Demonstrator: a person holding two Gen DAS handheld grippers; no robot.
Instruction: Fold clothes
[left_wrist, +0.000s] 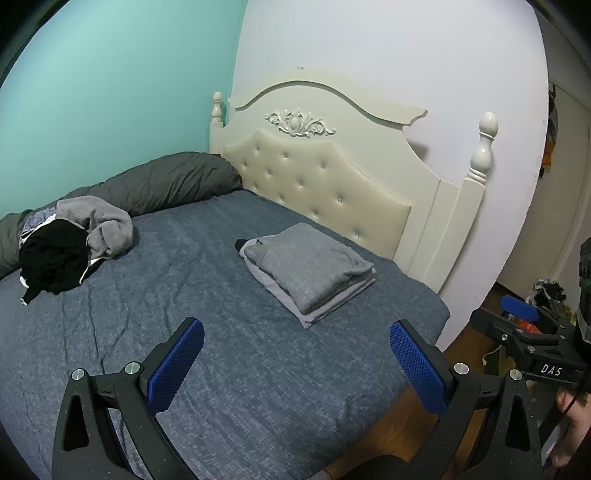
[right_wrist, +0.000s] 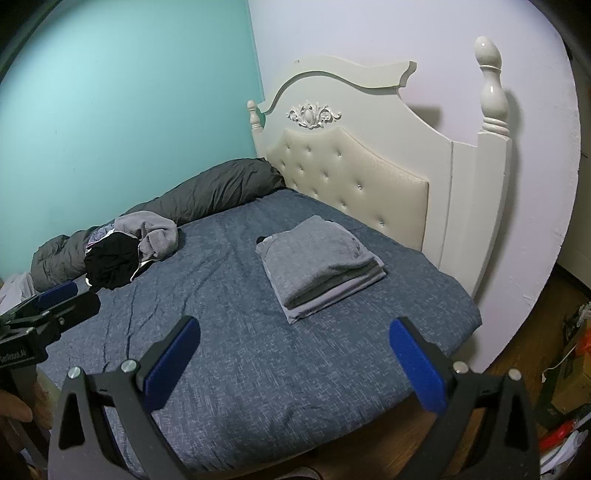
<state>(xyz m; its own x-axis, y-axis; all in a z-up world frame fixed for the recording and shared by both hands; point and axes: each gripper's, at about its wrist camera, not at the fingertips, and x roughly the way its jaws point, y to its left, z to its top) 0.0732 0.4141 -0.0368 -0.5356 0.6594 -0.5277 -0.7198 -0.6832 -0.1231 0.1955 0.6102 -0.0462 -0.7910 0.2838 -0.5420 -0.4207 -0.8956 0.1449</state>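
Now | left tongs (left_wrist: 295, 354), right tongs (right_wrist: 293, 352) released, empty | folded stack (left_wrist: 308, 271) near bed edge (left_wrist: 439, 314)

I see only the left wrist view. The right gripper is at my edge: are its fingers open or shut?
Observer: Open. The right gripper holds nothing; only the blue bedsheet shows in its gap.
Operator: What lies beyond the duvet's left end?
Observer: A pale cloth, bunched beside the grey duvet.
Operator: And on the floor right of the bed?
Observer: A cardboard box, with something red beside it.
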